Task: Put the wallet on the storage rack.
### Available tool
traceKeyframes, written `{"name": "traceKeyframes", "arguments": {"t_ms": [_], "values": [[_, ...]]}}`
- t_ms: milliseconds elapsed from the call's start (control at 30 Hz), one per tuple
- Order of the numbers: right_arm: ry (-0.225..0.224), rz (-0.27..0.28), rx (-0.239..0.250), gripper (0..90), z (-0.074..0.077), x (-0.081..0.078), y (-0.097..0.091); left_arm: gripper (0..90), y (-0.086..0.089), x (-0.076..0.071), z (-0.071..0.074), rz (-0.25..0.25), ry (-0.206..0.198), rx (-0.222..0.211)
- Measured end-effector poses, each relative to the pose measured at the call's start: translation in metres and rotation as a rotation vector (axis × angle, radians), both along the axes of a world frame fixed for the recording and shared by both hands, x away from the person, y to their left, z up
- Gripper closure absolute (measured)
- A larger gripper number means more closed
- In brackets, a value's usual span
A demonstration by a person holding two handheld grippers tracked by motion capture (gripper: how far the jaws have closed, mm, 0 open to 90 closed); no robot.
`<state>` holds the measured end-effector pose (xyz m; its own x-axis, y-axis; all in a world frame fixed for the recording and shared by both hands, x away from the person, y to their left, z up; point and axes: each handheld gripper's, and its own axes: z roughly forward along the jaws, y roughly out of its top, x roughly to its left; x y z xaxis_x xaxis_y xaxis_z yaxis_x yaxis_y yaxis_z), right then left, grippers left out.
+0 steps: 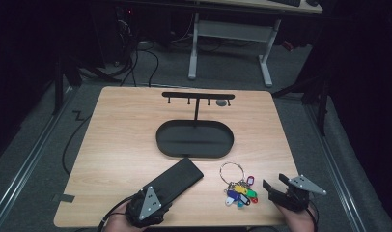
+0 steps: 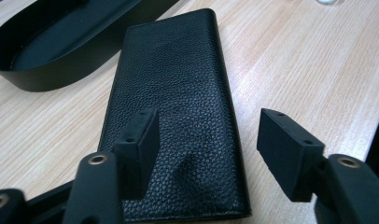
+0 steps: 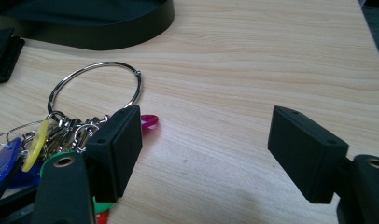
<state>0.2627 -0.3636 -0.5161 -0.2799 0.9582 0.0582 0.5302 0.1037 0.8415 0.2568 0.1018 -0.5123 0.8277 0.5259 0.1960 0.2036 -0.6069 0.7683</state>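
Note:
A black leather wallet (image 1: pixel 182 176) (image 2: pixel 178 84) lies flat at the table's front left, angled toward the tray. My left gripper (image 1: pixel 160 195) (image 2: pixel 206 135) is open at the wallet's near end. One jaw hangs over the leather and the other over bare wood beside it. A large steel key ring (image 1: pixel 231 171) (image 3: pixel 96 88) with several coloured tags (image 1: pixel 241 193) lies at front centre. My right gripper (image 1: pixel 276 182) (image 3: pixel 206 140) is open just right of the keys, low over the table, with nothing between its jaws. A wallet corner (image 3: pixel 3 53) lies to the far left.
A black oval tray (image 1: pixel 194 155) (image 2: pixel 61 70) (image 3: pixel 108 35) sits mid-table with a T-shaped hook stand (image 1: pixel 198 95) rising from its back. A small grey object (image 1: pixel 222 102) is near the stand's right end. Bare wood lies right of the tray. A desk frame stands beyond the table.

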Motion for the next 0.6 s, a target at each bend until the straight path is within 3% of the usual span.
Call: {"name": "traceKeyframes", "arguments": {"t_ms": [167, 267, 433, 467, 600], "values": [[0.004, 0.018, -0.006, 26.7, -0.001, 0.003, 0.003, 37.4, -0.005, 0.003, -0.006, 0.007, 0.001, 0.041], [0.006, 0.021, 0.001, 26.9, 0.0, 0.001, 0.004, 39.6, -0.01, 0.002, -0.012, 0.029, -0.039, 0.105], [-0.005, 0.014, 0.003, 27.5, 0.002, 0.0, 0.002, 40.5, -0.012, 0.001, -0.015, 0.028, -0.059, 0.123], [-0.007, 0.012, 0.007, 27.5, 0.003, 0.0, 0.001, 40.9, -0.013, 0.0, -0.017, 0.023, -0.09, 0.131], [-0.002, 0.007, 0.015, 27.6, 0.002, 0.001, -0.001, 46.1, -0.01, 0.001, -0.02, 0.021, -0.113, 0.119]]}}
